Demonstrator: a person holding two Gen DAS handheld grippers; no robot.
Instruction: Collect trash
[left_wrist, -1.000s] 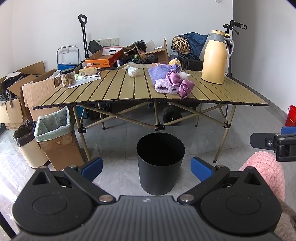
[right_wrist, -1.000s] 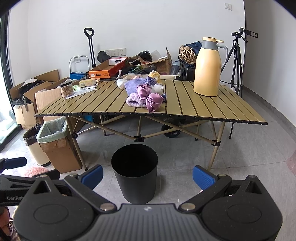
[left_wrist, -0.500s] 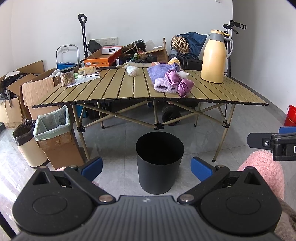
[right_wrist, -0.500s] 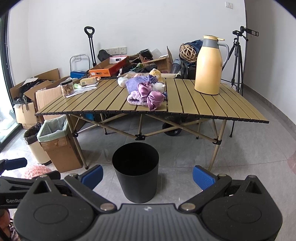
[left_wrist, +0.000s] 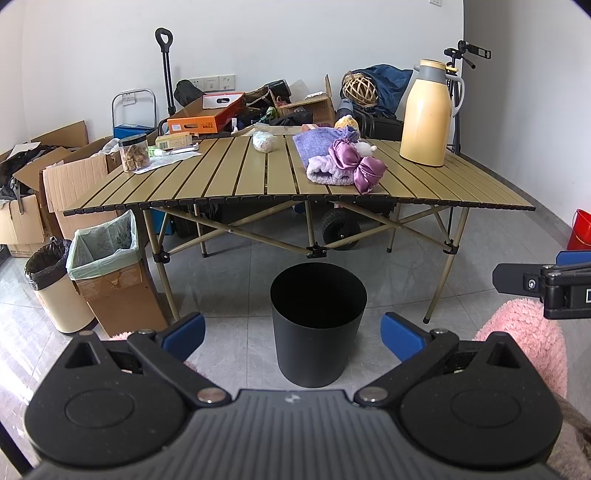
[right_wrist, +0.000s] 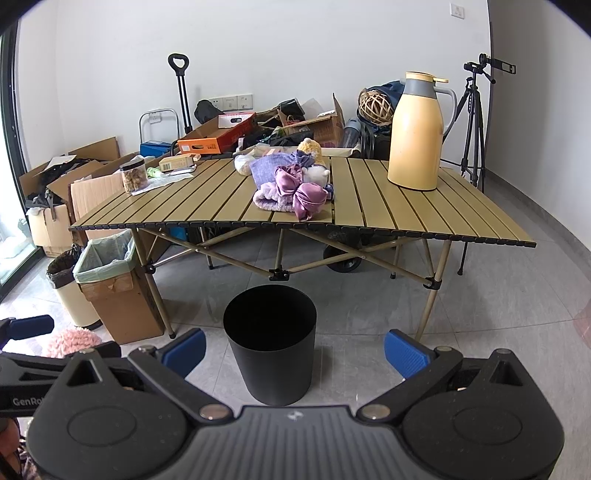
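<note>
A black round bin (left_wrist: 318, 317) (right_wrist: 271, 347) stands on the floor in front of a slatted folding table (left_wrist: 229, 184) (right_wrist: 406, 218). On the table lie a crumpled white wad (left_wrist: 263, 141) (right_wrist: 242, 164), a purple cloth bundle with a satin bow (left_wrist: 345, 166) (right_wrist: 293, 192), a jar of snacks (left_wrist: 134, 153) (right_wrist: 133, 178) on white paper, and a yellow thermos jug (left_wrist: 426, 114) (right_wrist: 417, 133). My left gripper (left_wrist: 291, 334) and right gripper (right_wrist: 293, 347) both hang open and empty, low, short of the bin.
Left of the table stand a bag-lined cardboard box (left_wrist: 110, 273) (right_wrist: 110, 284) and a cream bin with a black liner (left_wrist: 55, 284) (right_wrist: 66, 288). Cardboard boxes and clutter fill the back wall. A tripod (right_wrist: 474, 125) and a red bucket (left_wrist: 580, 229) stand at the right. Pink fluffy slippers (left_wrist: 524, 343) (right_wrist: 74, 341) show below.
Both grippers have drifted slightly; the table and black bin shifted a little in each view. Both stay open and empty.
</note>
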